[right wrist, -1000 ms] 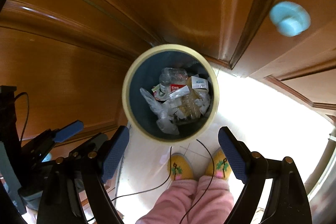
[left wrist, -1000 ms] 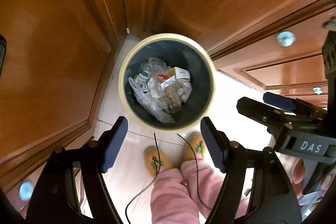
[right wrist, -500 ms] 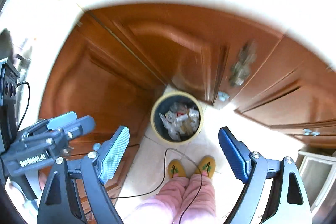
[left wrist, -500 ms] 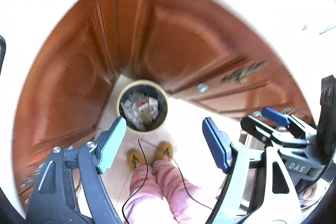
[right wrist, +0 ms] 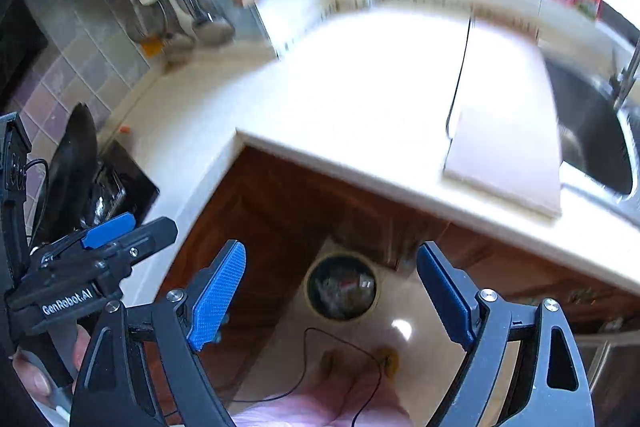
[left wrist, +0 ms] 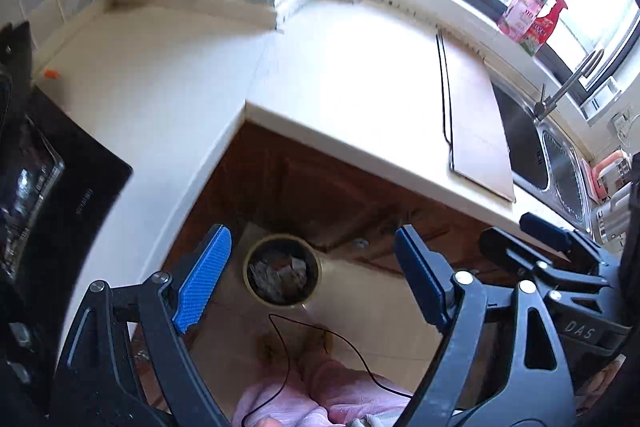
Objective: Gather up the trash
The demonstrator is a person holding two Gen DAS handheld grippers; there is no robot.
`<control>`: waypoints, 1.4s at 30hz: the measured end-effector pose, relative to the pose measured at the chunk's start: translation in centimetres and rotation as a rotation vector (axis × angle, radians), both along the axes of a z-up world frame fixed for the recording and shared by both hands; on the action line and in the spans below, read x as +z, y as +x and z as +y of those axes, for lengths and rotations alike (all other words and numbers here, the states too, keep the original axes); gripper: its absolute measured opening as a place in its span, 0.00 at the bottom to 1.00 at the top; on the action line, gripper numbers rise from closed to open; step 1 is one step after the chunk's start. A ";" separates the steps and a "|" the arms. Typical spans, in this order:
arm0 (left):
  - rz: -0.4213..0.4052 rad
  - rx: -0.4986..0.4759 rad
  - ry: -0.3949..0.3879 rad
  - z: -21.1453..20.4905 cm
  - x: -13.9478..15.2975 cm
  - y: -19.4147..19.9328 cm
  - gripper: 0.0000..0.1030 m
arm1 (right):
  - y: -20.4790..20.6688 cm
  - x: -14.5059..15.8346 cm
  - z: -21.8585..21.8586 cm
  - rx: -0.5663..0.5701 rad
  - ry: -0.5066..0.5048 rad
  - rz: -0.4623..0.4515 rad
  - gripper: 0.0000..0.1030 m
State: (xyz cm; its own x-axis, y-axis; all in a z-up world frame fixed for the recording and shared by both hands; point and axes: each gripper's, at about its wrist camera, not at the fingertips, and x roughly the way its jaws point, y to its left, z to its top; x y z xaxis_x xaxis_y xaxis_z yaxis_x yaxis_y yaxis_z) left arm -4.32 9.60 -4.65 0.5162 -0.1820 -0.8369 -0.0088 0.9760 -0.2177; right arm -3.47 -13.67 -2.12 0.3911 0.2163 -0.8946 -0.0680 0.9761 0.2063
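The white countertop [left wrist: 168, 95] wraps round an inside corner and fills most of both views; I hold both tools high above it and tilted down, so its front edge and the floor below show together. Dark wooden cabinet doors [left wrist: 304, 187] stand under that edge, meeting at the corner. On the counter's right stretch a pale cutting board [left wrist: 476, 131] lies flush with the front edge, just beside the steel sink [left wrist: 560, 171], handy for rinsing; a black hob [left wrist: 60, 183] occupies the left edge. A pink spray bottle [left wrist: 536, 15] stands on the window sill behind the far edge. The trash bin [left wrist: 282, 275] sits on the floor tiles, tucked into the cabinet corner out of the walkway, and the crumpled wrappers and cartons [left wrist: 280, 273] lie inside it, filling its bottom; I judge collection largely done. My left gripper [left wrist: 308, 283] has just been spreading its jaws and stands released, nothing between the blue pads. My right gripper [right wrist: 332, 297] has likewise just eased wider, gaping and empty, framing the bin far below. A small orange scrap [left wrist: 51, 74] lies near the counter's back left edge, possibly remaining trash.
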 end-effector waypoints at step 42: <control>-0.270 0.074 0.213 -1.5 9.2 -3.9 0.80 | -3.6 10.0 1.0 -0.042 -0.084 -0.284 0.91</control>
